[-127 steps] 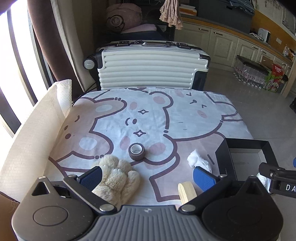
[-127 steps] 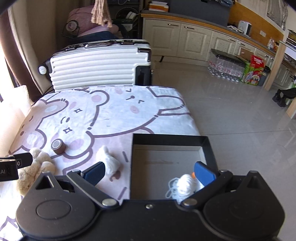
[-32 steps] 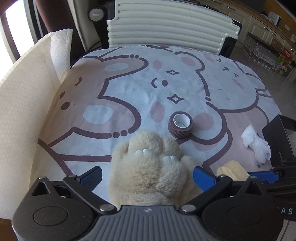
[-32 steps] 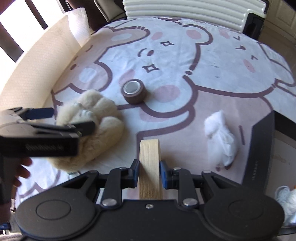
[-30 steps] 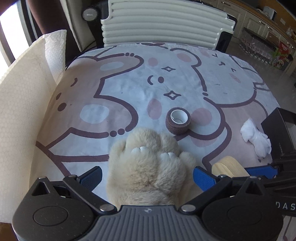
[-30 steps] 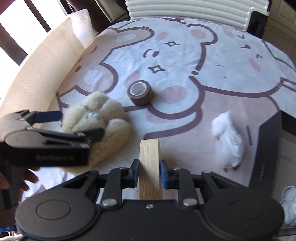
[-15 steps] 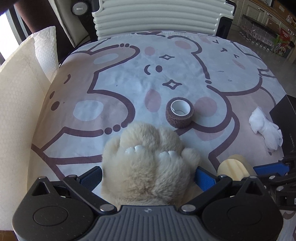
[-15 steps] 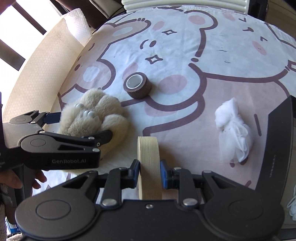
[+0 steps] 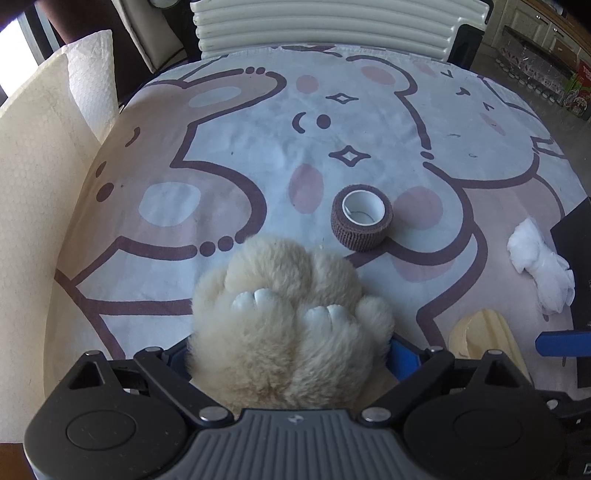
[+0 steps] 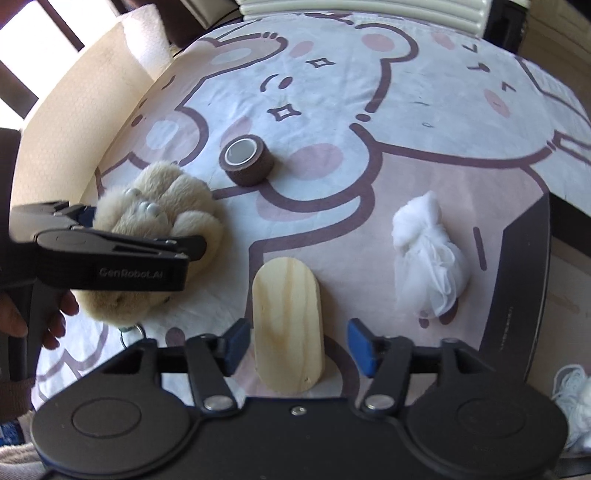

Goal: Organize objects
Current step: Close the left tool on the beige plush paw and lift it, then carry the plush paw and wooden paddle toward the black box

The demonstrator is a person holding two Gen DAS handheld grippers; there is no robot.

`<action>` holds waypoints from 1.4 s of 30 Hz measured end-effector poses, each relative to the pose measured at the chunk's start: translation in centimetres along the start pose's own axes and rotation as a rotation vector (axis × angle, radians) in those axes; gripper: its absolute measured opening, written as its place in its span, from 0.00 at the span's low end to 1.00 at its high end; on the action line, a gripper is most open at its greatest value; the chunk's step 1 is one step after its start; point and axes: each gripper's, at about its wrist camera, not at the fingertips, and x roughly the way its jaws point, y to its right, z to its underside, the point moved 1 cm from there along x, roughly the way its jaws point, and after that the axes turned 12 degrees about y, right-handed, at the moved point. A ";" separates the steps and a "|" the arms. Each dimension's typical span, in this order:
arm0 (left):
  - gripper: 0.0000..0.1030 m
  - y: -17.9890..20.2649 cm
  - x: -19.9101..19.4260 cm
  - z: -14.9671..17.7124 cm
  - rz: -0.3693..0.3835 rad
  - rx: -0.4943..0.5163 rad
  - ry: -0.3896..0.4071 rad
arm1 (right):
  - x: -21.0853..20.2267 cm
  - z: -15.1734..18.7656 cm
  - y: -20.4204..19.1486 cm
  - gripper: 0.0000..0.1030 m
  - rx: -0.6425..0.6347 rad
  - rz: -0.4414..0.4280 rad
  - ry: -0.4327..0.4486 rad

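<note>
Bear-print cloth (image 10: pixel 406 110) covers the table, objects scattered on it.
Right gripper (image 10: pixel 295 341), jaws just opening, has released the wooden block (image 10: pixel 288 325) lying flat between them; left gripper (image 9: pixel 286 354) straddles the plush paw (image 9: pixel 288 317), jaws closing, contact unclear.

The table (image 9: pixel 236 147) is covered by a white cloth (image 9: pixel 369 155) printed with brown-outlined cartoon bears and pink patches. A ribbed white suitcase (image 9: pixel 325 26) is stood just behind the far edge. A cream honeycomb-textured sheet (image 9: pixel 33 192) is propped along the left side. Strong daylight is cast from a window (image 10: pixel 22 48) at the upper left. Pale cabinets (image 9: pixel 535 26) and a glossy tiled floor (image 9: pixel 576 147) are seen at the far right.
</note>
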 end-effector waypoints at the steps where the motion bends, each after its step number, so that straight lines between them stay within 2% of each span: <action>1: 0.93 0.0 0.1 0.1 -0.005 0.004 -0.007 | 0.3 0.1 -0.3 0.63 -0.017 0.006 -0.005; 7: 0.93 -0.5 0.6 0.2 -0.023 -0.008 -0.028 | 1.9 0.4 -1.4 0.63 -0.072 0.024 -0.041; 12: 0.91 -0.8 1.1 0.3 -0.016 -0.022 -0.036 | 2.6 0.4 -1.3 0.56 -0.077 0.033 -0.061; 13: 0.89 -0.8 1.2 0.2 -0.010 -0.030 -0.039 | 2.6 0.4 -1.3 0.56 -0.077 0.032 -0.062; 18: 0.75 -1.0 1.3 0.1 0.026 -0.075 -0.050 | 2.6 0.2 -1.2 0.44 -0.072 0.021 -0.067; 26: 0.53 -1.0 0.8 -0.1 0.034 -0.101 -0.082 | 2.5 0.2 -1.5 0.43 -0.091 0.023 -0.068; 32: 0.47 -1.1 0.2 -0.1 0.039 -0.111 -0.085 | 1.7 -0.2 -1.2 0.43 -0.075 0.031 -0.034; 42: 0.44 -0.9 -2.0 -0.7 0.058 -0.124 -0.041 | 0.3 -0.5 -1.0 0.43 -0.069 0.059 0.001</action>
